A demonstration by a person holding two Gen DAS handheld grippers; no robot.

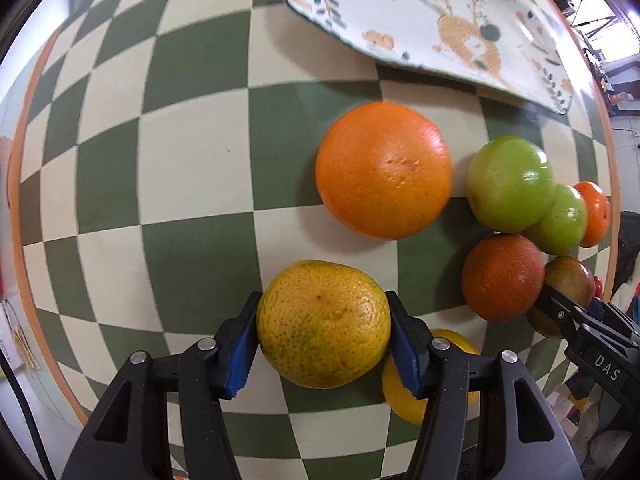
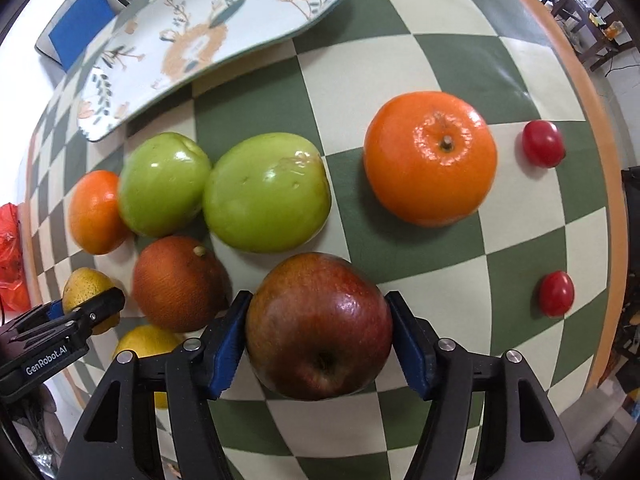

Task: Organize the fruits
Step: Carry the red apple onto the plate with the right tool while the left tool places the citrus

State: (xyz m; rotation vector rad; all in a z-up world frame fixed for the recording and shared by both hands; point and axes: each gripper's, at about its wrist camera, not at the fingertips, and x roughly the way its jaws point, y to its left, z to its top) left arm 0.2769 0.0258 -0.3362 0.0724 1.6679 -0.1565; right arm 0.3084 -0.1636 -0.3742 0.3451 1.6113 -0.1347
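With our left hand-held gripper (image 1: 323, 344) clamping the yellow orange (image 1: 323, 323) and the right hand-held gripper (image 2: 319, 344) clamping the red apple (image 2: 319, 326), we risk either round fruit slipping free.

A home-like dining spot set inside a workroom or lab is suggested. A round table (image 2: 552, 32) with an orange rim is covered by a green-and-cream checked cloth (image 1: 192, 184), and a flower-painted plate (image 1: 432, 20) and loose fruit (image 2: 430, 158) are laid on it. Beyond the rim, dark desks (image 2: 580, 4) loaded with small items are seen in the right wrist view, and a tripod-like stand (image 1: 596, 24) with gear in the left wrist view. The background is small and blurred, so the room type cannot be fixed.
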